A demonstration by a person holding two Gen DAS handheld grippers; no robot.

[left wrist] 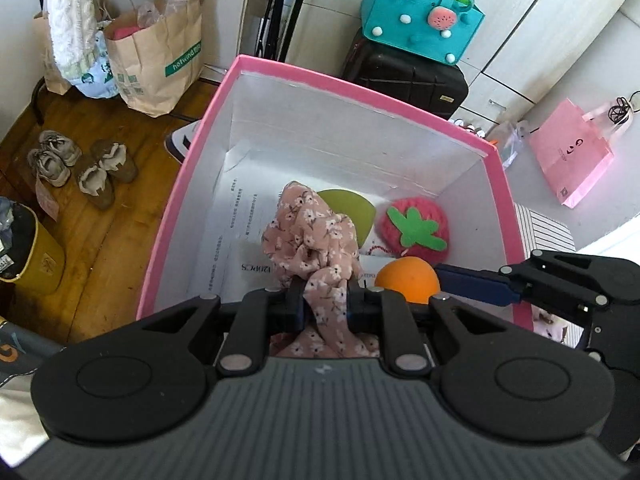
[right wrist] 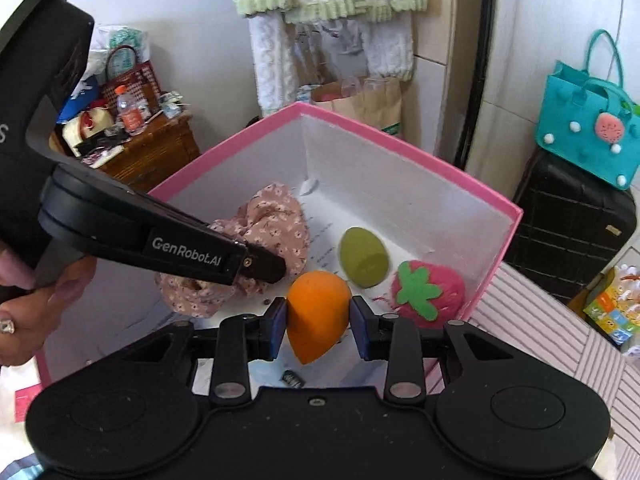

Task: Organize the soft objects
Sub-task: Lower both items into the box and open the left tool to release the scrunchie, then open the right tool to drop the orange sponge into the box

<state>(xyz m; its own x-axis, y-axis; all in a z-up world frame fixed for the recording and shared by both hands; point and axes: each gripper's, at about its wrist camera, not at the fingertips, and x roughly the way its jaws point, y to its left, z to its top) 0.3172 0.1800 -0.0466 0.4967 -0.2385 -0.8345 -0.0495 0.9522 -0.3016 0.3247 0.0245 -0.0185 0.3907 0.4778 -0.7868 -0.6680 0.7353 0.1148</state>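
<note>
The right gripper clamps an orange sponge, tip toward the camera; the left gripper pinches a floral cloth. Both hang over a pink box beside wood flooring.

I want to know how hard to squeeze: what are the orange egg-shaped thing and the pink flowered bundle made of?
Orange egg-shaped thing: probably matte sponge foam, smooth, no shine. Pink flowered bundle: thin woven cloth, crumpled in soft folds.

Box: cloth left, two sponges centre, probably knitted strawberry right.
</note>
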